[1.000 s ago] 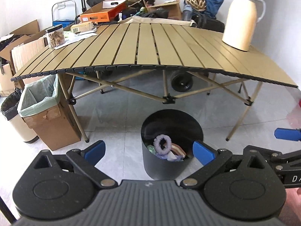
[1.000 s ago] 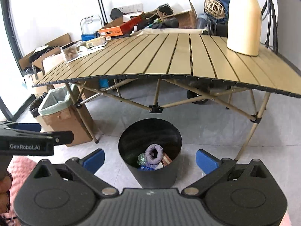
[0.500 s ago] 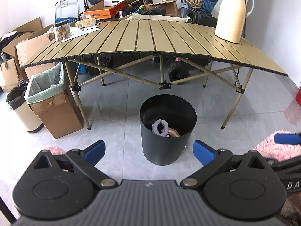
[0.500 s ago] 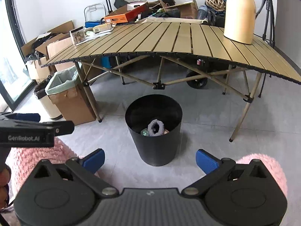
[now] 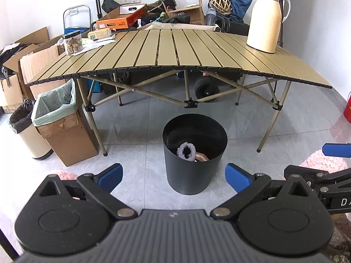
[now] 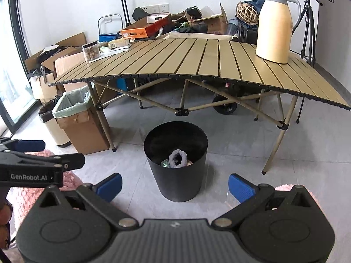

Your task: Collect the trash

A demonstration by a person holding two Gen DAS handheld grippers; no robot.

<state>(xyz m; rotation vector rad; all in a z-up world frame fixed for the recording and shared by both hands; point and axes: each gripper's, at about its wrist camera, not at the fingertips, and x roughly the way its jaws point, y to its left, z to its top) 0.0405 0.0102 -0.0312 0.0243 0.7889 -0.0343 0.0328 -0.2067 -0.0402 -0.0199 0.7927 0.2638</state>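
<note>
While both tools hang over the grey tiled floor (image 5: 136, 131), the left hand-held gripper (image 5: 173, 176) has its blue-padded fingers (image 5: 110, 174) spread wide with nothing between them, and the right hand-held gripper (image 6: 175, 185) is likewise parted and empty. Seen from the left wrist, the right tool pokes in at 3 o'clock; seen from the right wrist, the left tool comes in at 9 o'clock, with a bit of the person's hand (image 6: 4, 219) below it.

Straight ahead at 12 o'clock of each tool stands the round black waste bin (image 5: 193, 175), upright on the floor just in front of the folding tan slatted worktop (image 5: 175, 52). Inside the bin lies a fuzzy lilac ring-shaped piece of trash (image 5: 187, 152), resting against something tan and pinkish (image 5: 201, 157) that I cannot identify; the right wrist view also shows a small greenish clear item (image 6: 165, 164) beside it.

On the worktop, a tall cream thermal jug with a grey lid (image 5: 265, 19) stands at 1 o'clock near the right end, and a clear jar of brown pieces (image 5: 72, 42) sits at 10 o'clock at the far left corner. At 9 o'clock on the floor, a brown cardboard box lined with a pale green bag (image 5: 63, 127) stands beside a cream bin with a black liner (image 5: 24, 129). Fluffy pink rugs (image 6: 33, 195) lie under the tools.
</note>
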